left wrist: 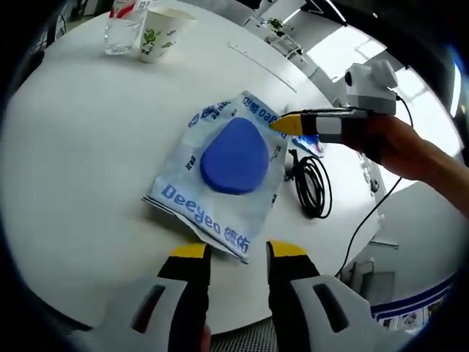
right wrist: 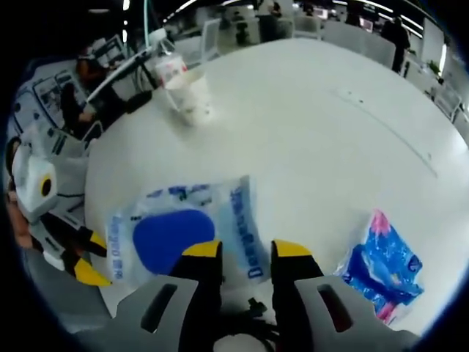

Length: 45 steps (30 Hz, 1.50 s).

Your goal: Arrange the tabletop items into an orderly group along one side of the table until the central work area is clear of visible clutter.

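One clear packet (left wrist: 223, 172), blue oval inside

White table (left wrist: 88, 147) with wipes pack (left wrist: 231, 172)

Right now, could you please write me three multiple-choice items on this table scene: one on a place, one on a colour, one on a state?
1. Where is the paper cup?
A. Beside the clear bottle
B. On the wipes pack
C. Between the left tool's tips

2. What colour is the pack's oval lid?
A. Red
B. Blue
C. Green

3. How do the left tool's jaws stand?
A. Shut on the black cable
B. Shut on the cup
C. Open, at the pack's near edge

Answers:
1 A, cup and bottle stand side by side at the table's far edge.
2 B, the lid is solid blue in both views.
3 C, a gap shows between the yellow tips, with nothing held.
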Tool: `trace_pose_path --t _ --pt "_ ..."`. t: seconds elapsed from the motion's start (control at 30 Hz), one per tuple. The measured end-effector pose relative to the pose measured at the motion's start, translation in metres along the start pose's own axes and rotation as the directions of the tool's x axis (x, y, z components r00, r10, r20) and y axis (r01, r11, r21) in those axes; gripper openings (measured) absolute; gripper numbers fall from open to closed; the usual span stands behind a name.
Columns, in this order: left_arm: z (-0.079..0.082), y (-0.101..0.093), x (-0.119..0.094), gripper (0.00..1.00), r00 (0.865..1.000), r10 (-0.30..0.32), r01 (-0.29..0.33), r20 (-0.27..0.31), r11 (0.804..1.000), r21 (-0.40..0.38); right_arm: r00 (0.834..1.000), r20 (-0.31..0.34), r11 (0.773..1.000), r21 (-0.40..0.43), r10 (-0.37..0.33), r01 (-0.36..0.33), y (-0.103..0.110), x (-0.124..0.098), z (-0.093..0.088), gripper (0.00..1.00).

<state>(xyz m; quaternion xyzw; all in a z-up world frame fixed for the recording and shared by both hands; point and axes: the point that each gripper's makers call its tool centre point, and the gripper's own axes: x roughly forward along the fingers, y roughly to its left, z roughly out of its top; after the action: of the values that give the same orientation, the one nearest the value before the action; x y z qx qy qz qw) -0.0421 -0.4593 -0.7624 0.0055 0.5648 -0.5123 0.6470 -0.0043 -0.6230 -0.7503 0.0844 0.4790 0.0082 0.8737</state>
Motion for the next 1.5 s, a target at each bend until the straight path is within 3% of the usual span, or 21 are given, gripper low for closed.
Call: trace_pose_path --t 0.23,0.33,0.37,0.43,0.53,0.77,0.87,1.23,1.5 --pt "-0.001 0.000 0.003 0.24 1.000 0.005 -0.005 -0.005 1.000 0.001 1.000 -0.005 1.000 0.002 -0.003 0.003 -0.006 -0.001 -0.002 0.21" --pt "-0.002 0.001 0.004 0.15 1.000 0.009 -0.009 -0.005 1.000 0.002 1.000 -0.015 1.000 -0.009 -0.001 0.001 -0.007 0.002 -0.005 0.18" --pt "-0.002 0.002 0.005 0.08 1.000 0.012 -0.012 -0.001 1.000 0.014 1.000 -0.019 1.000 -0.017 -0.002 0.002 -0.008 0.002 -0.005 0.14" --pt "-0.002 0.005 0.005 0.06 1.000 0.025 -0.025 0.000 0.999 0.023 1.000 -0.005 0.999 -0.028 -0.016 0.016 -0.011 0.000 -0.003 0.02" --pt "-0.001 0.006 0.004 0.03 1.000 0.022 -0.022 0.004 1.000 0.015 1.000 0.018 1.000 0.020 0.013 -0.013 -0.010 -0.001 -0.002 0.01" --pt "0.010 0.014 -0.002 0.00 0.998 0.042 -0.043 0.037 0.999 0.018 1.000 0.022 1.000 0.025 0.012 -0.013 -0.013 -0.008 -0.012 0.00" --pt "0.015 0.014 -0.004 0.00 0.998 0.043 -0.044 0.049 0.999 0.022 0.998 0.061 0.999 0.048 -0.008 0.005 -0.014 -0.012 -0.011 0.00" --pt "0.053 0.028 -0.015 0.00 0.986 0.093 -0.104 0.140 0.992 0.072 0.984 0.167 0.990 0.137 -0.067 0.044 -0.016 -0.029 -0.006 0.00" --pt "0.079 0.034 -0.017 0.00 0.980 0.096 -0.111 0.173 0.991 0.081 0.968 0.216 0.974 0.212 -0.127 0.081 -0.015 -0.043 -0.014 0.00"
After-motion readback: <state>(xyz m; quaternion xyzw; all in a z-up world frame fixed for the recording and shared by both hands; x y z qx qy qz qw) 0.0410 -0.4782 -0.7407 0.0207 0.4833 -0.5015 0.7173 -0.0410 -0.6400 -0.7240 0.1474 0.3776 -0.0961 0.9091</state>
